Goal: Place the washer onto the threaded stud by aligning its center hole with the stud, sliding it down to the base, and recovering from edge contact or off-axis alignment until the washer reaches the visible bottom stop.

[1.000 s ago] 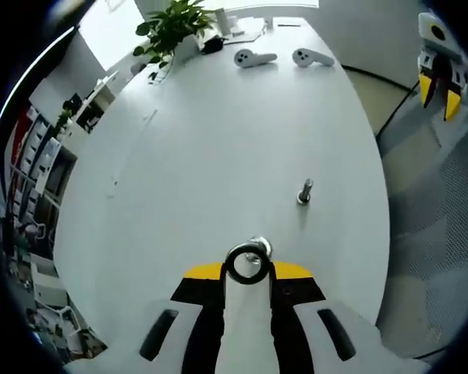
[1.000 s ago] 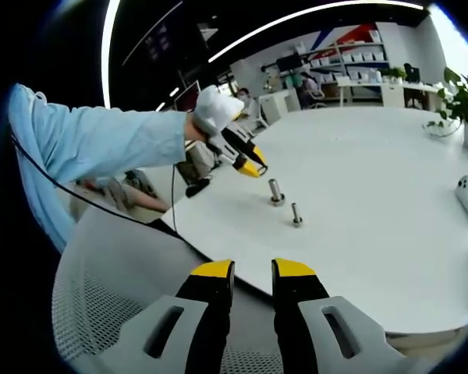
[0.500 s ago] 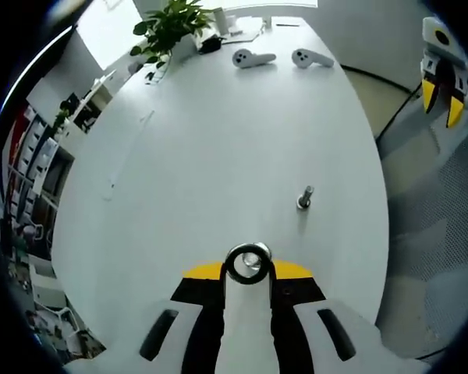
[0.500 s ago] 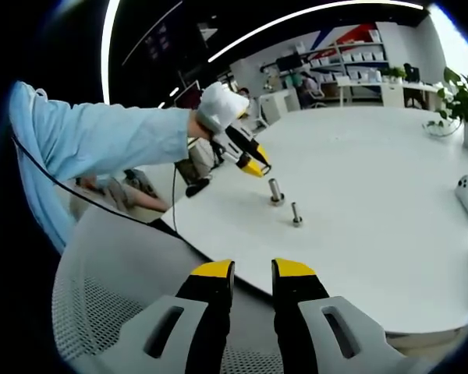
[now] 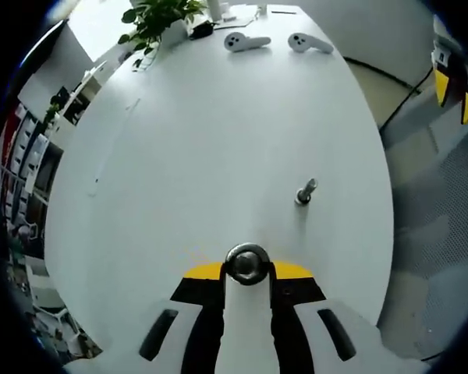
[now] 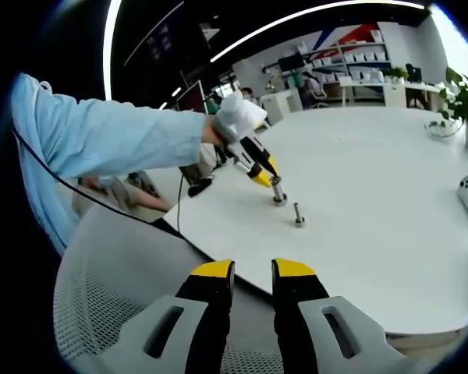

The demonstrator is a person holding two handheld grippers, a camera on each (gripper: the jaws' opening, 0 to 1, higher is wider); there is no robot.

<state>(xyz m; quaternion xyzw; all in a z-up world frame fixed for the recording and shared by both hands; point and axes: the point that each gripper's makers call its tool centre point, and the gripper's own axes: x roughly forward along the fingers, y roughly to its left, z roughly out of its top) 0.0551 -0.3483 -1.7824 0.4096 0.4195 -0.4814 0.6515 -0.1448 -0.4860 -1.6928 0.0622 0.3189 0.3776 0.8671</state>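
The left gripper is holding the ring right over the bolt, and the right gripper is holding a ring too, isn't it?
Not quite. The left gripper does hold the washer over the threaded stud, but the right gripper holds nothing. The right gripper view shows bare, slightly parted jaws off the edge of the white table.

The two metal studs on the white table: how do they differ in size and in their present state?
The thicker stud looks wider and taller than the thin stud. The left gripper is at the top of the thicker stud, holding the washer over it; the thin stud stands free, with no gripper near it. In the right gripper view the thicker stud stands farther from the table edge than the thin stud. Both are upright and metallic.
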